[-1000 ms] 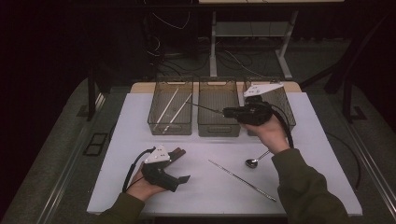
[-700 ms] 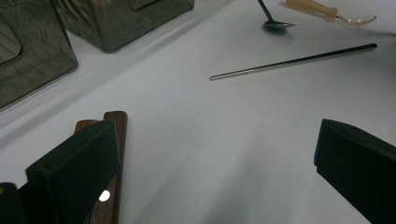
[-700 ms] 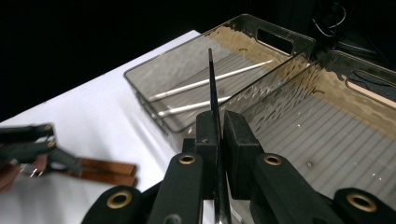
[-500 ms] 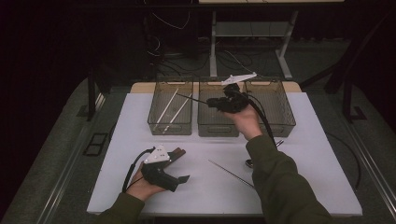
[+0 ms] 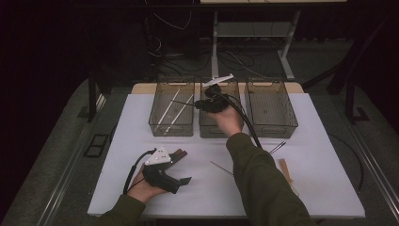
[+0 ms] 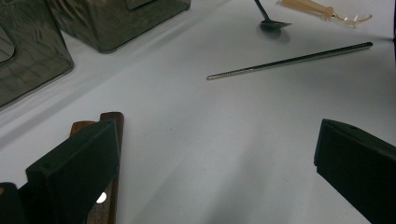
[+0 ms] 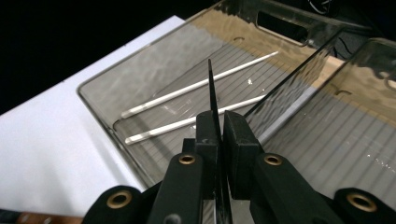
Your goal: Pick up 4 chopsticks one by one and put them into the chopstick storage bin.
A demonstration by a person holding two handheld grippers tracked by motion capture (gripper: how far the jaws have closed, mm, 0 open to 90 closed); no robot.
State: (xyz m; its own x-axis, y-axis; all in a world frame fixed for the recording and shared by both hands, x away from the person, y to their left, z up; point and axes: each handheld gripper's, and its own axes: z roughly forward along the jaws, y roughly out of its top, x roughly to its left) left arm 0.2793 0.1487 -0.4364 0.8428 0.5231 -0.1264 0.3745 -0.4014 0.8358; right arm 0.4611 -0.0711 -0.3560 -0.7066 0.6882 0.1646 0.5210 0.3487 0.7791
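My right gripper (image 5: 201, 104) hangs over the middle clear bin (image 5: 212, 131), shut on a thin dark chopstick (image 5: 183, 103) whose tip points left over the left bin (image 5: 160, 126). In the right gripper view the jaws (image 7: 220, 123) pinch that dark chopstick (image 7: 211, 91) above two white chopsticks (image 7: 201, 86) lying in the left bin. My left gripper (image 5: 182, 167) rests on the white table at the front left, open and holding nothing. Its jaws (image 6: 215, 154) stand wide apart, with a pair of brown wooden sticks (image 6: 112, 135) lying beside the left jaw.
A third clear bin (image 5: 282, 125) stands at the back right. On the table lie a metal chopstick (image 6: 289, 60), a dark spoon (image 6: 273, 23) and a beige utensil (image 6: 322, 9); the person's right sleeve (image 5: 259, 183) covers part of them from above.
The right gripper has carried the dark chopstick leftward from the right bin to above the middle bin, a little lower. The left gripper has stayed in place.
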